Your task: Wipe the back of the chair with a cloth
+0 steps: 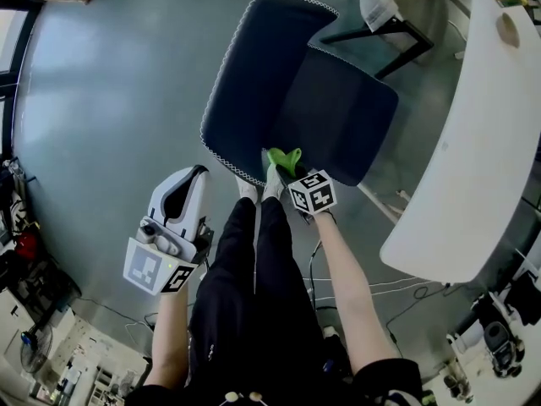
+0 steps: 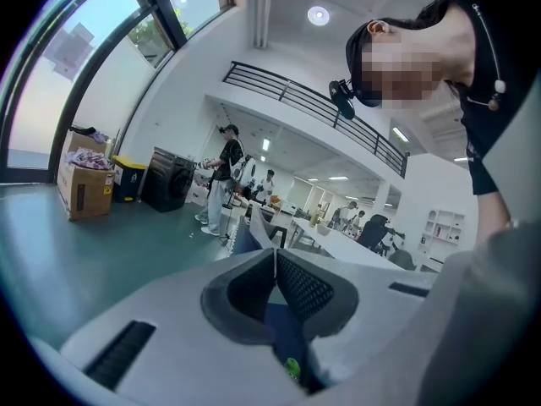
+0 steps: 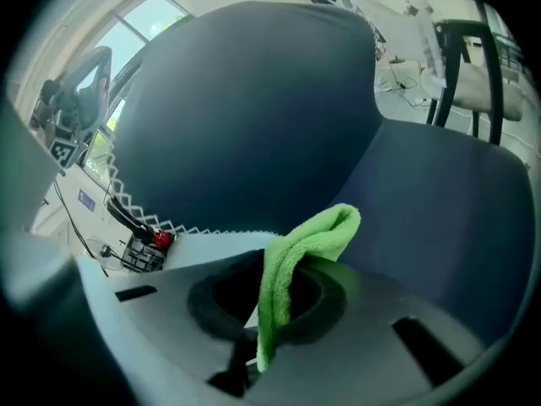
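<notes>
Chair: a dark blue chair [image 1: 279, 83] stands on the grey floor [image 1: 110, 100] in front of the person, near a white table [image 1: 473, 142]. One of its padded parts has a white zigzag seam along the edge.
Cloth: a green cloth [image 3: 308, 244] is folded, and its free end sticks out toward the chair. In the head view it is at the near edge of the chair, where the two padded parts meet. It is not possible to tell if it touches the padding.
Right gripper: the right gripper [image 3: 270, 299] points down at the chair and its jaws are clenched on the cloth.
Left gripper: the left gripper [image 2: 275, 269] is held to the left, apart from the chair. Its jaws are pressed together with nothing between them.
</notes>
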`<state>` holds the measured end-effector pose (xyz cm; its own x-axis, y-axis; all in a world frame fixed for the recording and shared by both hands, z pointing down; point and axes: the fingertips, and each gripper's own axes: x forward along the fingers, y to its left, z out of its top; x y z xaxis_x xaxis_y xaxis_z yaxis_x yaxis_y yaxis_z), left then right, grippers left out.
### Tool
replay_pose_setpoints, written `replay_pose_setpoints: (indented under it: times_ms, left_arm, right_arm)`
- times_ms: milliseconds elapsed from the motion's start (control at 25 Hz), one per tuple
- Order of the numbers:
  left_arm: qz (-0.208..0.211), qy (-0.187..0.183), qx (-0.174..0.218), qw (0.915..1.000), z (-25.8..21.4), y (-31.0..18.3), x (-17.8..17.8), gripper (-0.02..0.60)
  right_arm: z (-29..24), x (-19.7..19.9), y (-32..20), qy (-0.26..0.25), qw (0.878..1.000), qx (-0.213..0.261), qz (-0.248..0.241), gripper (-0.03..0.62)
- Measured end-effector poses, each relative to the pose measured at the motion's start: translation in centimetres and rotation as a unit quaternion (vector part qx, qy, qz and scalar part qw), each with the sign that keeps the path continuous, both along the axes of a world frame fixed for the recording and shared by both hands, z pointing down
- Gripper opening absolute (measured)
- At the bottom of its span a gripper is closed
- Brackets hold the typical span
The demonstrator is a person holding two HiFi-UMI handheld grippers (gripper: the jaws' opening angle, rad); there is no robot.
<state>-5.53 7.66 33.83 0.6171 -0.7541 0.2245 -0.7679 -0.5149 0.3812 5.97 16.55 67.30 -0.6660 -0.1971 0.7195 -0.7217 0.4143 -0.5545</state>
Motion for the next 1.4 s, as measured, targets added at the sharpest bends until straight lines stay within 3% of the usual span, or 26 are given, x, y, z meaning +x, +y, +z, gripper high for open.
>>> replay_pose_setpoints:
  times_ms: [200,640,880,1200,1400]
  left_arm:
    - [0.001,0.000,0.003,1.0000,-1.0,0.7,0.0,0.012]
    - [0.025,0.007,0.008,0.9996,-3.0,0.1,0.2,0.012]
    - [0.052,0.014,0.025,0.9982,-5.3,-0.1,1.6,0.012]
    - [0.086,0.028,0.032,0.9955,-9.1,-0.7,3.8,0.012]
    - [0.097,0.038,0.058,0.9929,-13.3,-0.9,5.2,0.012]
  right_arm:
    - [-3.8,0.6,-2.0,0.008,0.998,0.068,-0.008,0.018]
    - [-16.2,1.6,-5.2,-0.023,0.980,0.181,0.078,0.018]
    - [-24.4,1.2,-6.4,-0.050,0.959,0.249,0.122,0.018]
    - [-36.5,1.1,-7.6,-0.079,0.920,0.351,0.156,0.018]
    - [-42.8,1.8,-7.6,-0.089,0.899,0.391,0.174,0.018]
